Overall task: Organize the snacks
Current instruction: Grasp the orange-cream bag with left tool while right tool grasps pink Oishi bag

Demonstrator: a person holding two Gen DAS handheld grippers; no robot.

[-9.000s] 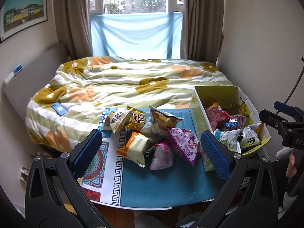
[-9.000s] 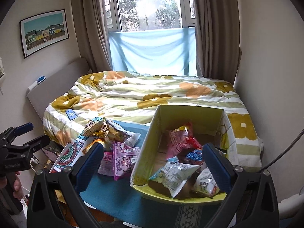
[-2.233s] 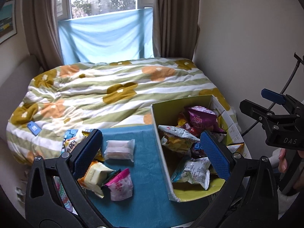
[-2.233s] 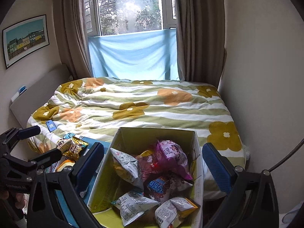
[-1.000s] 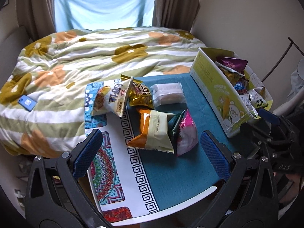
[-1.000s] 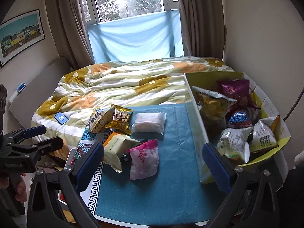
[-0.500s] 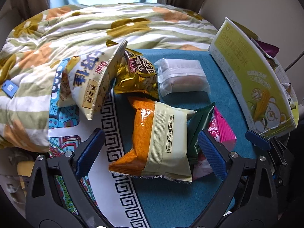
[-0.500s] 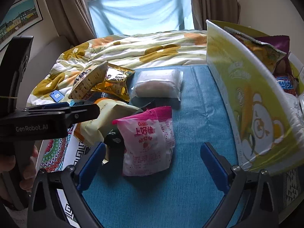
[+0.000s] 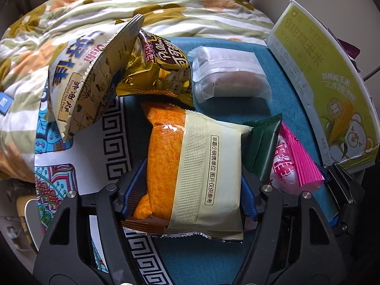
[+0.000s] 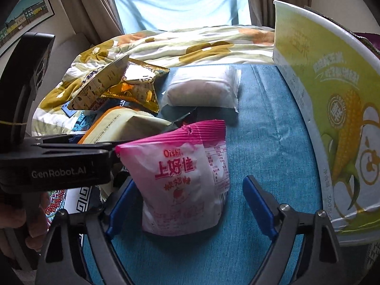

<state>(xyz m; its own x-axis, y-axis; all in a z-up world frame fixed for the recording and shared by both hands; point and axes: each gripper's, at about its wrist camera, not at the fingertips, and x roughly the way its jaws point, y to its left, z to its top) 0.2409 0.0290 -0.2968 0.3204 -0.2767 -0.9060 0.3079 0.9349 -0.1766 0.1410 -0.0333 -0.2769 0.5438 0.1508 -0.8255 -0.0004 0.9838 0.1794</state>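
Observation:
My left gripper (image 9: 190, 190) is shut on the orange and cream snack packet (image 9: 190, 166), its blue pads pressing both sides. A green packet (image 9: 261, 149) and a pink Oishi bag (image 9: 289, 166) lie just right of it. My right gripper (image 10: 187, 197) is open around the pink Oishi bag (image 10: 182, 173), with a gap at the right pad. The yellow-green cardboard snack box (image 10: 332, 109) stands to the right; it also shows in the left wrist view (image 9: 327, 83).
A white wrapped bun (image 9: 228, 76), a gold bag (image 9: 161, 71) and a cream Oishi bag (image 9: 90, 78) lie at the back of the blue cloth (image 10: 261, 142). A flowered quilt (image 9: 166, 11) is behind. The left gripper body (image 10: 59, 161) is left of the pink bag.
Both grippers came down to the snacks. The left one closed on the orange and cream packet; the right one moved around the pink bag and narrowed.

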